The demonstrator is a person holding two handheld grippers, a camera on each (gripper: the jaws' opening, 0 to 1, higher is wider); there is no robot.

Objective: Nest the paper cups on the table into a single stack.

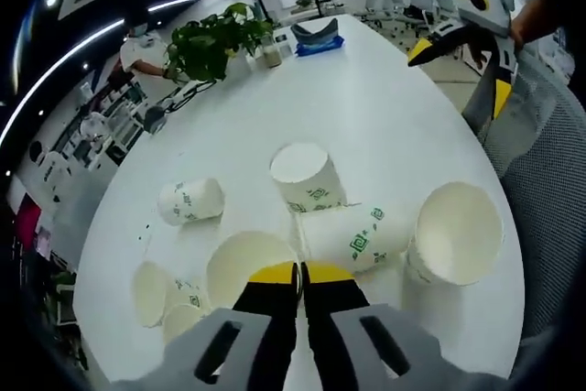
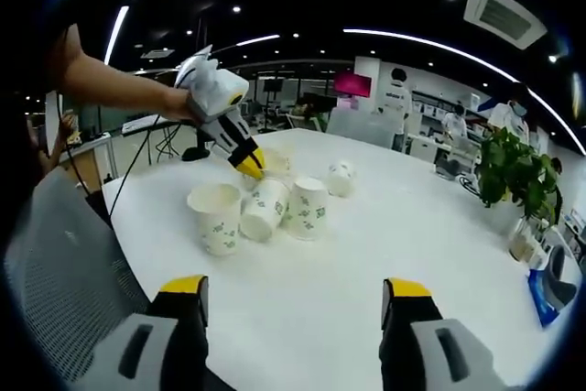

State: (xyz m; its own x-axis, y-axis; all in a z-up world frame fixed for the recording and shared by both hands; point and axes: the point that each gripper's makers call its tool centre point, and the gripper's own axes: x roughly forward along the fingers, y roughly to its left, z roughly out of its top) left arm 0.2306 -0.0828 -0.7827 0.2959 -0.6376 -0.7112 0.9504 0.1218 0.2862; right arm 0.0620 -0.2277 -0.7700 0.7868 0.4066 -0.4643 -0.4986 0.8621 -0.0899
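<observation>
Several white paper cups with green prints are scattered on the white table [image 1: 375, 107]. An upside-down cup [image 1: 307, 176] stands in the middle, a tipped cup [image 1: 352, 237] lies below it, and an upright cup [image 1: 458, 231] is to the right. Another open cup [image 1: 245, 267] lies right in front of my left gripper [image 1: 300, 274], which hovers over it with its yellow-tipped jaws shut on nothing. A small tipped cup [image 1: 190, 200] lies left. My right gripper [image 2: 295, 287] is open and empty, well short of the cup cluster [image 2: 265, 208]; the left gripper [image 2: 249, 164] hangs above those cups.
A potted plant [image 1: 215, 43] and a blue object [image 1: 316, 38] stand at the table's far end. A grey mesh chair [image 1: 540, 162] sits along the table's edge near the cups. The right gripper [image 1: 458, 75] is held over that edge. People stand in the background.
</observation>
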